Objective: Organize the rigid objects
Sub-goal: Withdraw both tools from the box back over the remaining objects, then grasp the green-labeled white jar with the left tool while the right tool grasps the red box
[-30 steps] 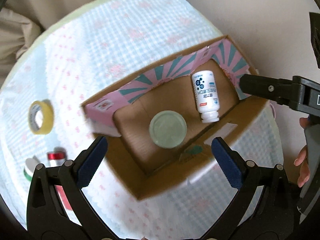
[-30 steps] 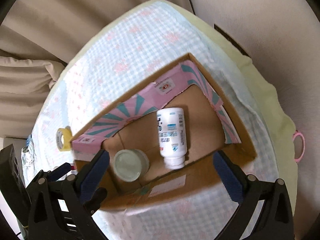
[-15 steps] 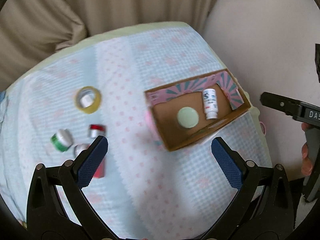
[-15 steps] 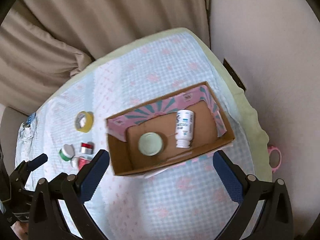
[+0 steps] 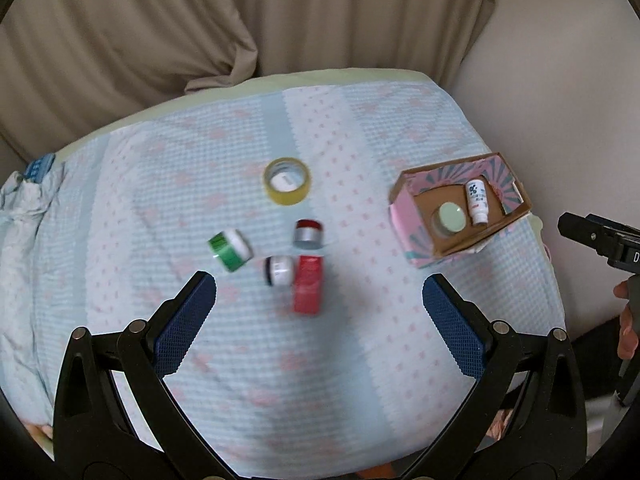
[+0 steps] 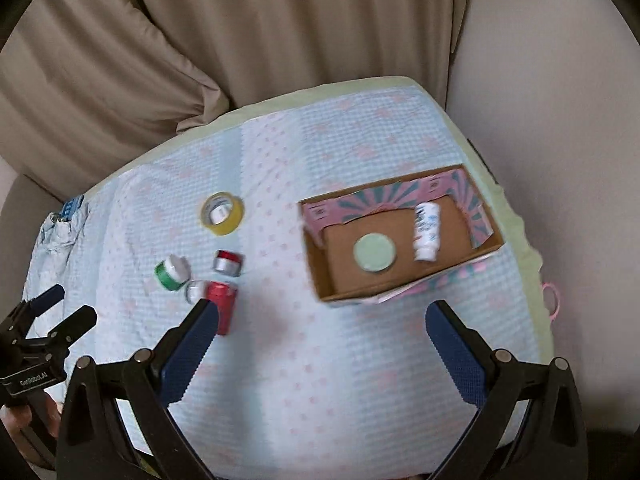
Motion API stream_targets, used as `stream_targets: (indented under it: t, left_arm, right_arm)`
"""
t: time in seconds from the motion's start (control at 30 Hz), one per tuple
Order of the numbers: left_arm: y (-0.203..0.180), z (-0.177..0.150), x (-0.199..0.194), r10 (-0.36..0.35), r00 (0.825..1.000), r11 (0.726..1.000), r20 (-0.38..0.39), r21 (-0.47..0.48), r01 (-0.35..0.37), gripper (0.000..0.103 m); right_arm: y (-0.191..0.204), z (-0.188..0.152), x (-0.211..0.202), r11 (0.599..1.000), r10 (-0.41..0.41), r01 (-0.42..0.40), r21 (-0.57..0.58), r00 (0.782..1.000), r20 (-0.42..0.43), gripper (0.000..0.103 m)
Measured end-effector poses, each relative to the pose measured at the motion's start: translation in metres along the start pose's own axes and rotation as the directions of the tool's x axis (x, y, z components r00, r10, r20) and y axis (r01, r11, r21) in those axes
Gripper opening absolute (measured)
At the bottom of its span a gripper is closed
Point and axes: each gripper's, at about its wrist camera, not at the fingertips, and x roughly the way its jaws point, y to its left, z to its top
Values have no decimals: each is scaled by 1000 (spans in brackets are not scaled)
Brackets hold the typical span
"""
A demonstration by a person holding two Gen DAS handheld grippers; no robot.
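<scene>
Left claw [image 5: 319,308]: spread wide, holding nothing, raised above the bed.
Right claw [image 6: 322,332]: also wide apart and empty.
Loose items: red can [image 5: 307,289] lying on its side, small white jar [image 5: 279,270] touching it, green-banded jar [image 5: 231,249] and silver-sided tin [image 5: 308,234], all just ahead of the left claw.
Tape roll [image 5: 287,180]: farther off, beyond the cluster.
Cardboard box [image 6: 316,272]: ahead of the right claw, holding a pale green lidded jar [image 6: 375,252] and a white bottle [image 6: 427,231] lying flat.
Bed cover [image 5: 320,380]: light blue check.
</scene>
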Motion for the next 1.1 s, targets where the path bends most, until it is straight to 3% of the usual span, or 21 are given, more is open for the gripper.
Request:
stream_targets:
  t: [0.27, 0.53, 0.87, 1.1]
  left_arm:
    - [95, -11, -4, -51, 998, 995, -20, 87, 53, 103]
    - [155, 2, 41, -70, 993, 980, -93, 177, 86, 103]
    - [166, 26, 122, -70, 979, 957, -192, 263, 120, 103]
    - [164, 31, 211, -61, 945, 935, -323, 314, 168, 103]
  right_arm:
    - [98, -31, 2, 998, -57, 56, 31, 998, 3, 103]
    - [181, -53, 50, 998, -43, 45, 43, 998, -53, 103]
    - [225, -56, 135, 998, -43, 51, 46, 984, -172, 103]
    - [222, -59, 209, 994, -54, 79, 79, 960, -276, 103]
